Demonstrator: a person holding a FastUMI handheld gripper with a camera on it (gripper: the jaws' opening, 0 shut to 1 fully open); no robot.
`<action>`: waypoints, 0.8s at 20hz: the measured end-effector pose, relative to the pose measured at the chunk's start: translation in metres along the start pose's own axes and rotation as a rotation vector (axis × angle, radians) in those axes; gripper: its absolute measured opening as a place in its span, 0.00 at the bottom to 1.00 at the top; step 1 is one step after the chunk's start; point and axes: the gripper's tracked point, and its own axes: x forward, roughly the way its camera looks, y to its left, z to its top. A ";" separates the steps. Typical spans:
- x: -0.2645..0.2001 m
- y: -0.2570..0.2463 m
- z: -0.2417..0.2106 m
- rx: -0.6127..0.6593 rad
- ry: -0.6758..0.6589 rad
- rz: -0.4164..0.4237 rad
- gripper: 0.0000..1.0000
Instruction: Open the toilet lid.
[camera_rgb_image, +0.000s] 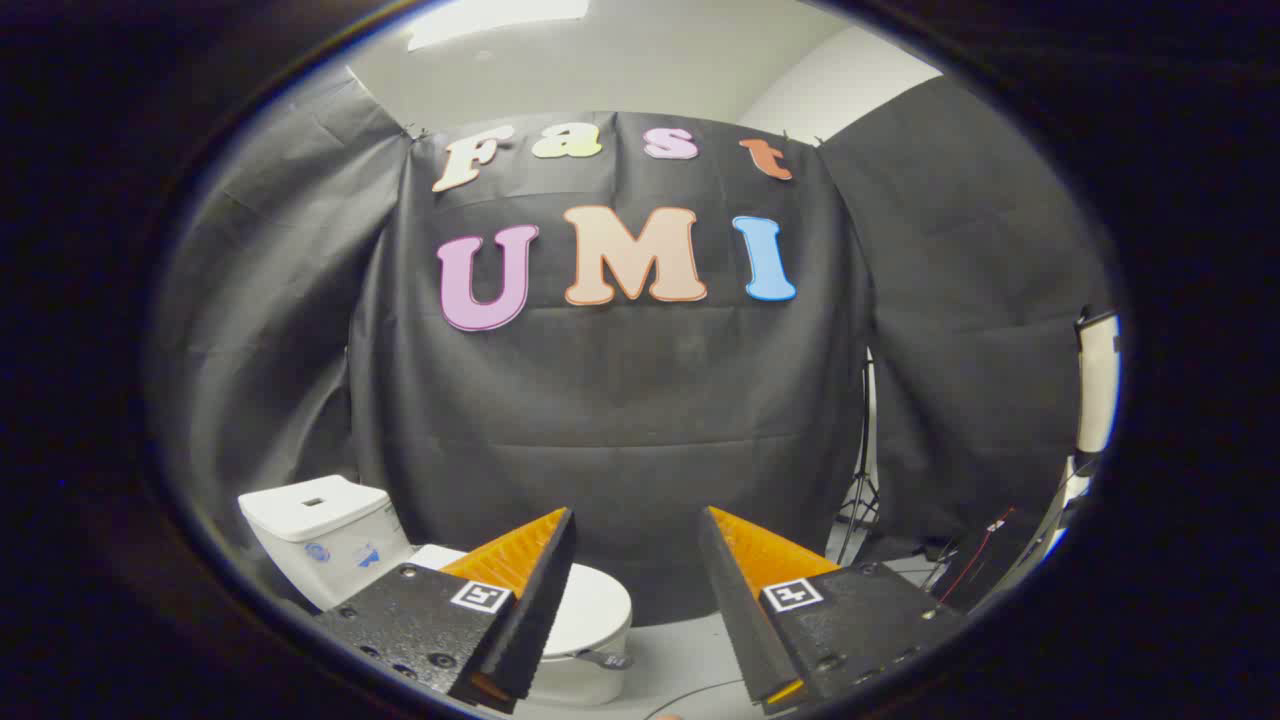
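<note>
Fisheye camera riding on the hand-held gripper (636, 520), facing the booth's back wall.

It looks level along the spread-apart fingers, held well back from the toilet (600, 610), low beyond the left finger.

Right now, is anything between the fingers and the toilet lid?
Nothing visible. The gripper is open and holds nothing; the closed lid lies just beyond and below its left finger, which hides part of it, with bare floor alongside.
</note>
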 end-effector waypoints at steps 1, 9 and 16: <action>0.001 -0.001 -0.003 0.009 0.007 -0.002 0.77; 0.002 -0.007 -0.017 0.068 0.056 0.000 0.78; -0.007 -0.006 -0.024 0.038 0.075 0.022 0.76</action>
